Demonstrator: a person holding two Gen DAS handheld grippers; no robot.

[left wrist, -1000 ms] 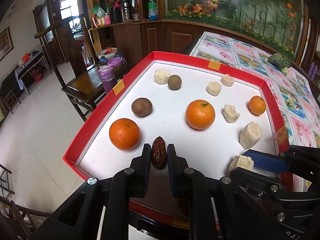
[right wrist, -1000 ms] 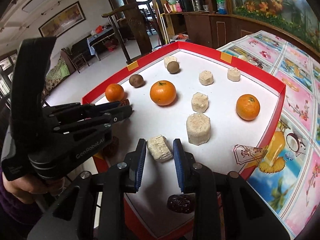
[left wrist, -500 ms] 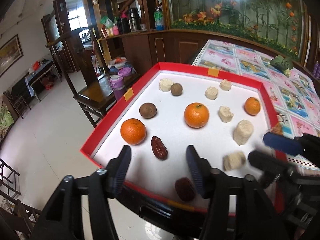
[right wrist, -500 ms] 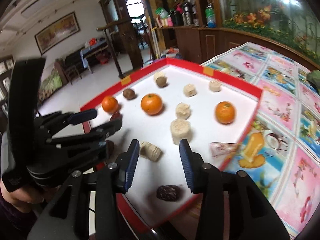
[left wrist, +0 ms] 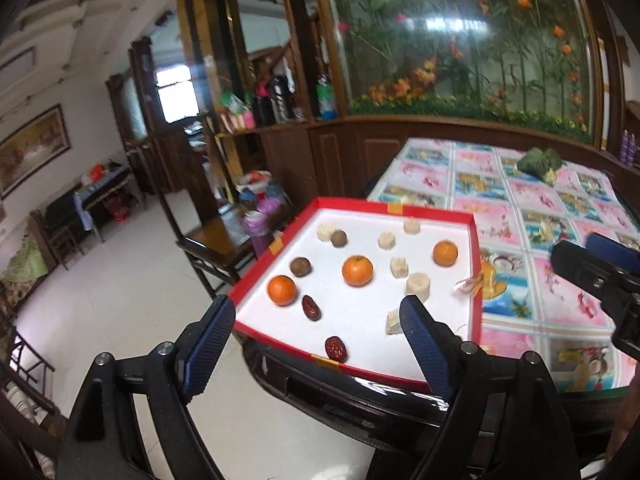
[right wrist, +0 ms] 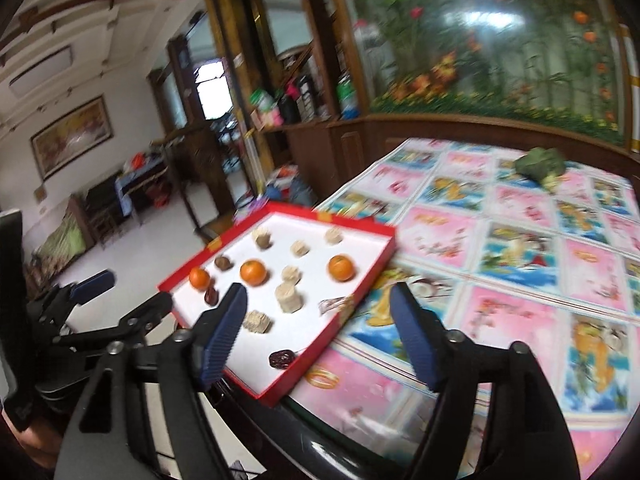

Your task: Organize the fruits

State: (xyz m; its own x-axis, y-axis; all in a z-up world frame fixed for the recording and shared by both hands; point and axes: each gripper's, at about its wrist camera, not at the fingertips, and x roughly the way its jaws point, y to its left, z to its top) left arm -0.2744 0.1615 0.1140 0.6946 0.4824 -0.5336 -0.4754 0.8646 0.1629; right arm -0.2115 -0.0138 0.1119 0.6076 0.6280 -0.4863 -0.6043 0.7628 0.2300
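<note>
I judge I'm between picks: both claws hang empty, high and back from the tray point(left wrist: 256, 280), so the next move calls for choosing a fruit and coming down over it. My left gripper point(left wrist: 316, 334) is spread wide, aimed at the near edge where two dates point(left wrist: 311, 307) lie by an orange point(left wrist: 282, 290). My right gripper point(right wrist: 320, 330) is also wide apart, over the tray's right corner.

Three oranges point(left wrist: 357, 270), two dates point(left wrist: 311, 307) and pale pieces point(left wrist: 418, 285) lie in the tray point(left wrist: 476, 280) on the table point(left wrist: 560, 216).
</note>
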